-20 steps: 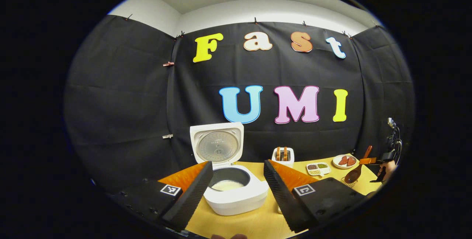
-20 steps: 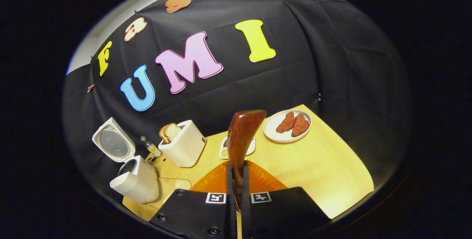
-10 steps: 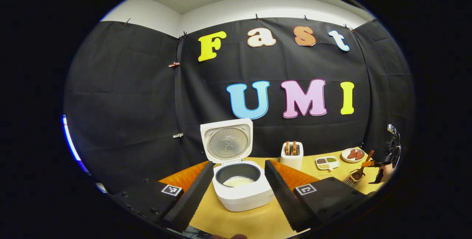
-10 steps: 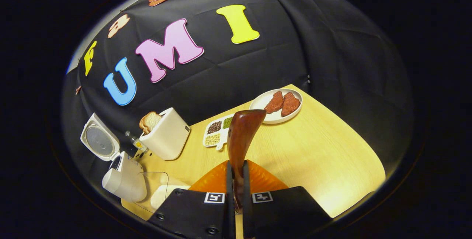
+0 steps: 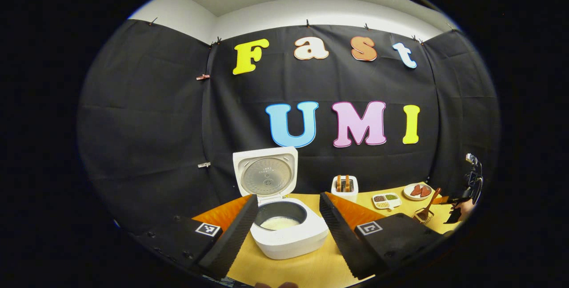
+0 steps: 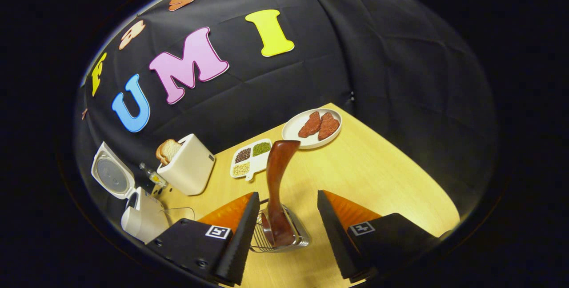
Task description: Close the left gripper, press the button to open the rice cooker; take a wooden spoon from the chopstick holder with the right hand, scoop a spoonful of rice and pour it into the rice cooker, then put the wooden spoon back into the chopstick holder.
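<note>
R claw (image 6: 284,234) wide, spoon (image 6: 276,181) stands in holder (image 6: 284,240) btwn fingers. L claw (image 5: 284,234) wide by open cooker (image 5: 289,232).

white rice cooker (image 5: 289,239) | reddish-brown wooden spoon (image 6: 276,181) | yellow table (image 6: 378,177)

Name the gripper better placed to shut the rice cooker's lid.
Left. The left gripper, jaws open, frames the white square rice cooker, raised lid straight ahead. The right gripper stands open around the brown wooden spoon in the wire chopstick holder, farther off.

rice cooker (image 5: 289,230) lid up, left tool (image 5: 284,234) spread
</note>
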{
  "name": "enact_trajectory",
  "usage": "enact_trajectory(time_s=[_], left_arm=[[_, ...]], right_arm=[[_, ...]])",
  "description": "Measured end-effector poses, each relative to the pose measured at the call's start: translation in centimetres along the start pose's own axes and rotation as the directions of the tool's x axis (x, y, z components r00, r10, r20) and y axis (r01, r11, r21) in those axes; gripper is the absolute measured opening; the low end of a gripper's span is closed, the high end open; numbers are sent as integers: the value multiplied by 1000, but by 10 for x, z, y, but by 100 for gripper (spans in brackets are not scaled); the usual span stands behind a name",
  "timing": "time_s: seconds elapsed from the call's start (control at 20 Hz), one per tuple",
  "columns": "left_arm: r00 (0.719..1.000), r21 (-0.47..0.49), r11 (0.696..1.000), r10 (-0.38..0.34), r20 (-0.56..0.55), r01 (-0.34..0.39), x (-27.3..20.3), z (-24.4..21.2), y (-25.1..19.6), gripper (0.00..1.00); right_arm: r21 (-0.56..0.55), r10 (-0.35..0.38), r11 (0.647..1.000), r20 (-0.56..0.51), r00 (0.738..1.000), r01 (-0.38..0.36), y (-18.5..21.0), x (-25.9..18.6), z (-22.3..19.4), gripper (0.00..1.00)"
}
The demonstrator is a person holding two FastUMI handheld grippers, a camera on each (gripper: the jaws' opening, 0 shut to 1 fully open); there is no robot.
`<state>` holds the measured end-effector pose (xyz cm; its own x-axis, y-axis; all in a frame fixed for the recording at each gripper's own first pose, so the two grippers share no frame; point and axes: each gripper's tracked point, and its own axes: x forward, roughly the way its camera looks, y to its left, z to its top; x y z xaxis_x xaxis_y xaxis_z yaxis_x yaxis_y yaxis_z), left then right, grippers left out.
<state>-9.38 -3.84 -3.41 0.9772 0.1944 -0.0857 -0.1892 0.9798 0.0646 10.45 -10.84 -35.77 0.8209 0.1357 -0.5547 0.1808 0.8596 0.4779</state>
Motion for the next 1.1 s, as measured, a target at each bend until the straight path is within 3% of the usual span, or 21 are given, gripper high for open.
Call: enact_trajectory(time_s=[0.05,0.1,0.6,0.9,1.1], left_arm=[[1000,1,1000,-8,4,8,2,2,3,95],[1000,2,1000,-17,9,17,4,1,6,95],[993,18,996,-89,77,88,56,33,28,95],[984,-22,994,-107,143,112,115,68,39,95],[976,5,995,-103,194,104,159,95,47,95]], right_arm=[[-10,-7,1000,18,1000,7,0,-7,3,97],[-14,-14,1000,34,999,15,0,-19,8,99],[-119,-22,992,172,985,43,11,-114,48,98],[-139,-10,990,179,984,36,37,-141,38,98],[-156,-4,987,186,983,34,56,-152,34,98]])
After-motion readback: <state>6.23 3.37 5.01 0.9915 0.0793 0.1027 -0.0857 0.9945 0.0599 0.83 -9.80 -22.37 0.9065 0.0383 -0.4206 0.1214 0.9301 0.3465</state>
